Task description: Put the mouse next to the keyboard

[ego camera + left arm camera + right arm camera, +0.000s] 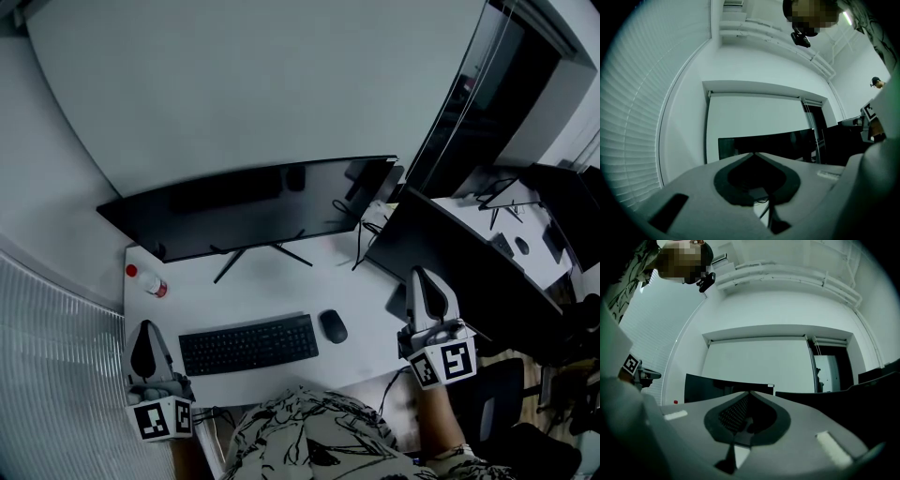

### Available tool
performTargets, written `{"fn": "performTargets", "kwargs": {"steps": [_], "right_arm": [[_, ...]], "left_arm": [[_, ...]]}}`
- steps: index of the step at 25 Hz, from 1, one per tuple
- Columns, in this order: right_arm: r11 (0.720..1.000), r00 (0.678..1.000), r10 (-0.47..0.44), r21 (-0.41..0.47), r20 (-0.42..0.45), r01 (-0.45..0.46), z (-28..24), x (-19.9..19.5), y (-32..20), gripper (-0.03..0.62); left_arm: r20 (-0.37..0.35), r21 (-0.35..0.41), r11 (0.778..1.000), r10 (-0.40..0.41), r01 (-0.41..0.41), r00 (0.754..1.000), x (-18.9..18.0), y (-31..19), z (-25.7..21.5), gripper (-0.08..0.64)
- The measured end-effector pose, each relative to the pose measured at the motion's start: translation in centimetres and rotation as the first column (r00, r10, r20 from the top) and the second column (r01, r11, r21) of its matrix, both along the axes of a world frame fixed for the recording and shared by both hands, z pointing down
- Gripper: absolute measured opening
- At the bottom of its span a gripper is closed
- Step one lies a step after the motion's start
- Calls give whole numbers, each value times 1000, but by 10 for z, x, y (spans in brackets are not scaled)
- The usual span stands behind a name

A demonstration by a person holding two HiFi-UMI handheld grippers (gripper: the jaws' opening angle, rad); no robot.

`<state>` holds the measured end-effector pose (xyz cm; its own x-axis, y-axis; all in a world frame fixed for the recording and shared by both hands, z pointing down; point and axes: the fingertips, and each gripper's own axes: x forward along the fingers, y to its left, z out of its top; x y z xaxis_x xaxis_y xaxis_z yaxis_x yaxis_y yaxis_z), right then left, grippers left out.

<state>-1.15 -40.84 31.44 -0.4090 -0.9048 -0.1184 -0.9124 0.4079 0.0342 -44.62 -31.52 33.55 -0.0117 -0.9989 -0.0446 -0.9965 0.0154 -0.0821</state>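
mouse (333,325) sits on desk (262,286) just beside keyboard's (248,344) right end; left gripper (144,330) off keyboard's left end, jaws together, nothing in them; right gripper (427,277) further right of keyboard, beyond mouse, jaws together, empty

All three pictures are dim and grey-green, lit softly and evenly off the pale wall (234,84), with only faint shadows on the desk (253,291); both gripper views bulge and darken to black at their rounded edges, and whatever sits closest to the lens is blurred.
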Motion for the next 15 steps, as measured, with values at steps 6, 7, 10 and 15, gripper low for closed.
{"fn": "performTargets", "kwargs": {"steps": [6, 7, 10, 15], "right_arm": [[1000, 1000, -2, -12, 3, 2, 0, -2, 1, 5], [1000, 1000, -1, -17, -4, 1, 1, -2, 2, 5], [999, 1000, 2, -32, -12, -3, 4, -3, 2, 5], [1000, 1000, -14, -26, -21, 13, 2, -7, 4, 5]], "left_arm": [[2, -5, 1000, 8, -8, 1000, 2, 1, 1, -2], [2, -4, 1000, 9, -9, 1000, 2, 0, 1, -3], [2, -2, 1000, 13, -13, 1000, 3, 1, 1, -2], [-3, -1, 1000, 13, -13, 1000, 5, 3, 0, -2]]}}
